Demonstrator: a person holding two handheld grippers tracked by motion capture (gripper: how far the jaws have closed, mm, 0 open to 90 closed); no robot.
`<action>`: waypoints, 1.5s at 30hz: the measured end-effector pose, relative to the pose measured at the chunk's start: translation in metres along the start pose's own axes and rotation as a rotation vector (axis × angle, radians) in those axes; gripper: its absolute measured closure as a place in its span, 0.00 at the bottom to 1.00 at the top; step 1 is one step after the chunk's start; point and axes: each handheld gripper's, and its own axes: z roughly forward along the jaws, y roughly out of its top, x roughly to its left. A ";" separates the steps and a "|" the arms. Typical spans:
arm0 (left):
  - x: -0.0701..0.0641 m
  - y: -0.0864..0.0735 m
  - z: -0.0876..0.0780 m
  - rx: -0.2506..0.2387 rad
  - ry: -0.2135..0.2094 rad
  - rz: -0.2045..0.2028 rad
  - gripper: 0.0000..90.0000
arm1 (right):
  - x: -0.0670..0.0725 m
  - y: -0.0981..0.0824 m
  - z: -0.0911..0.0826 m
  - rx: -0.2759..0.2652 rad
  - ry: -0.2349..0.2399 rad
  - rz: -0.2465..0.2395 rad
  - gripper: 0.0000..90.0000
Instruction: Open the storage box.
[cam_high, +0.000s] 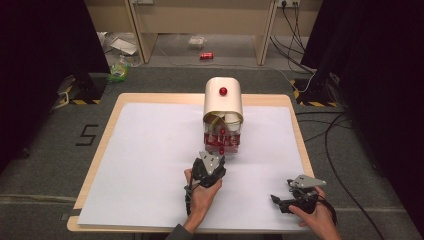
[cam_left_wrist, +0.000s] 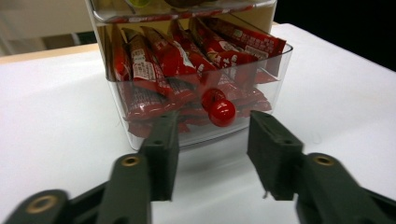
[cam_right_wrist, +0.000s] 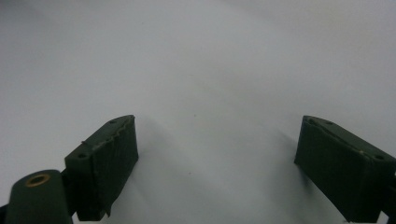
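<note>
Left gripper (cam_left_wrist: 212, 156) hangs half open just near of the clear drawer (cam_left_wrist: 196, 84), its red knob (cam_left_wrist: 222, 112) ungripped, while the right gripper (cam_right_wrist: 215, 168) rests wide open, empty.

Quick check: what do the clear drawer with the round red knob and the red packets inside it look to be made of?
Clear drawer: probably hard glossy plastic; you see straight through its walls, and the rim catches light. Round red knob: shiny, likely plastic, with a bright highlight. Red packets: thin printed foil or film, glossy and creased.
</note>
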 end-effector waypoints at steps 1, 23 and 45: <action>0.003 0.001 -0.001 -0.001 -0.018 0.001 0.55 | 0.000 0.000 0.000 0.000 0.000 0.000 0.15; 0.018 0.041 0.003 -0.002 -0.221 0.122 0.33 | 0.000 0.000 0.000 -0.001 0.000 0.000 0.15; 0.021 0.041 0.024 0.077 -0.294 0.171 0.33 | 0.000 0.000 0.000 0.000 0.000 -0.001 0.15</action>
